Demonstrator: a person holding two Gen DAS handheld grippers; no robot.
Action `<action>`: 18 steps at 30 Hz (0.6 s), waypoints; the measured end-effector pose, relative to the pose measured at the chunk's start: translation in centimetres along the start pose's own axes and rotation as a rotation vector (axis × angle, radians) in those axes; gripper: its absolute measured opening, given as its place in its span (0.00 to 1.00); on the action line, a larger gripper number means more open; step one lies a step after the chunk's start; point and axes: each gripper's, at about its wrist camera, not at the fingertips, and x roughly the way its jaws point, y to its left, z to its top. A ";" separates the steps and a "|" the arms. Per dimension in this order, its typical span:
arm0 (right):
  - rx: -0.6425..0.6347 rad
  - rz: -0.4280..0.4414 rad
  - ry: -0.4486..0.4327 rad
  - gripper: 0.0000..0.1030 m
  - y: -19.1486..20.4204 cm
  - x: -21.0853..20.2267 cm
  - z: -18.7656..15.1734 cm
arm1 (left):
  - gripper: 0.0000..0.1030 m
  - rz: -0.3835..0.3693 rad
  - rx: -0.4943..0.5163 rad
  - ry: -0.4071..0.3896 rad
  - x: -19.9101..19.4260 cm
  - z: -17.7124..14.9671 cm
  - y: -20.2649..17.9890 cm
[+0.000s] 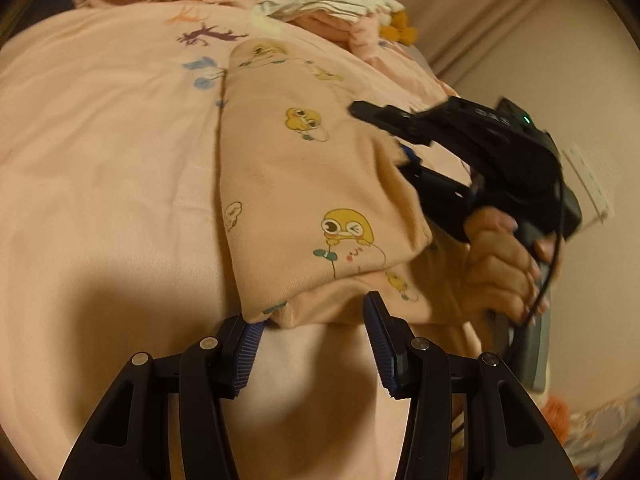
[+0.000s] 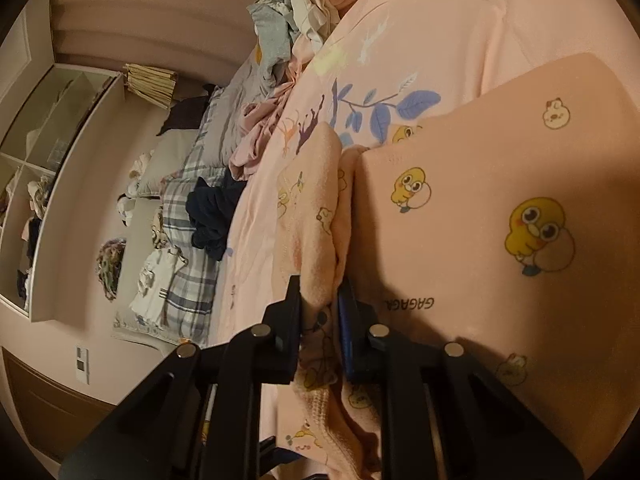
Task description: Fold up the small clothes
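1. Left wrist view: the peach duckling-print garment (image 1: 312, 200) lay folded lengthwise on the pink printed bedcover (image 1: 104, 152), with its near end just ahead of the left gripper (image 1: 314, 330).
2. The left gripper's jaws stood apart. One blue pad (image 1: 250, 338) touched the near corner of the garment; the other pad stood just beside the hem. The pads did not clamp the fabric.
3. The right gripper (image 1: 400, 152) entered from the right, held in the person's hand (image 1: 504, 256). Its fingers met the garment's right edge, where the cloth bunched between them.
4. A pile of loose clothes (image 1: 320, 0) lay at the far end of the bedcover, well apart from the garment.
5. Right wrist view: the right gripper (image 2: 320, 304) was closed on a gathered fold of the same garment (image 2: 500, 200). The fold (image 2: 316, 216) rose between the two fingers and was pinched there.
6. The folded panel of the garment lay flat to the right of the jaws, with printed lettering near the fingers.
7. The bedcover (image 2: 420, 32) extended beyond the garment. A plaid blanket (image 2: 192, 216), a dark garment (image 2: 212, 216) and a white shelf unit (image 2: 52, 152) stood to the left, well apart.
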 end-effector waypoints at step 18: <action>-0.085 0.096 -0.207 0.15 2.2 -7.2 -0.3 | 0.27 0.086 -0.056 0.008 1.0 0.4 -1.7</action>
